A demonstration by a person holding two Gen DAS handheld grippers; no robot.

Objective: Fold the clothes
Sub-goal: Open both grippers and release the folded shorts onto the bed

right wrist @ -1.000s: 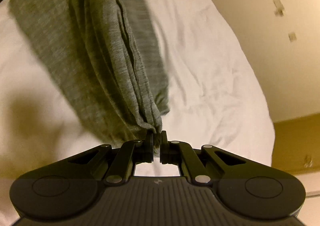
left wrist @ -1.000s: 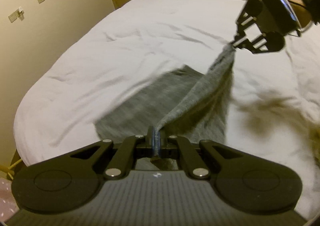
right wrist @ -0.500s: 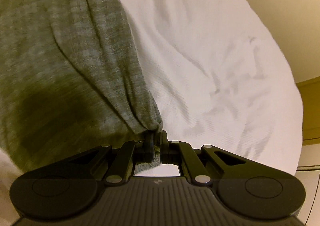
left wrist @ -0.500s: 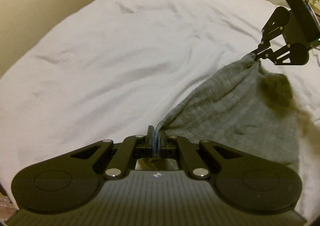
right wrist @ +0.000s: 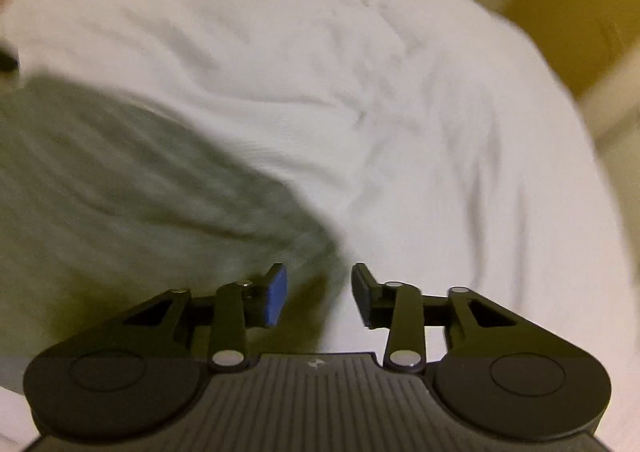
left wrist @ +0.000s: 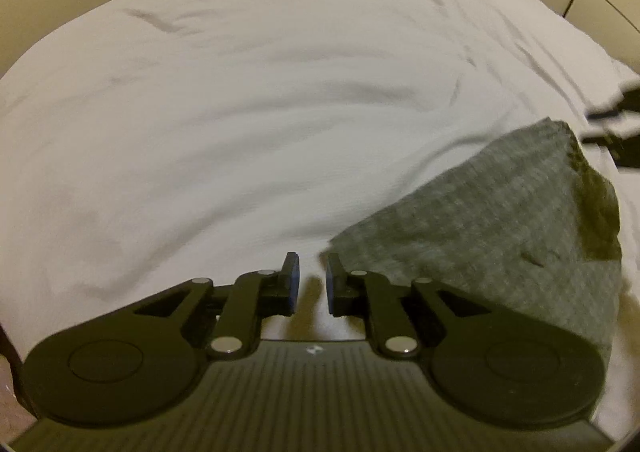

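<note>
With jaws parted and holding nothing, the left gripper (left wrist: pixel 308 282) and right gripper (right wrist: pixel 319 294) hover over the white bed (left wrist: pixel 260 112), where the grey garment (left wrist: pixel 500 228) lies flat at 3 o'clock from the left tool and 10 o'clock from the right.

The grey knitted garment (right wrist: pixel 132 188) is smeared by motion blur; the black right gripper (left wrist: pixel 618 124) is cut off at the right edge.
</note>
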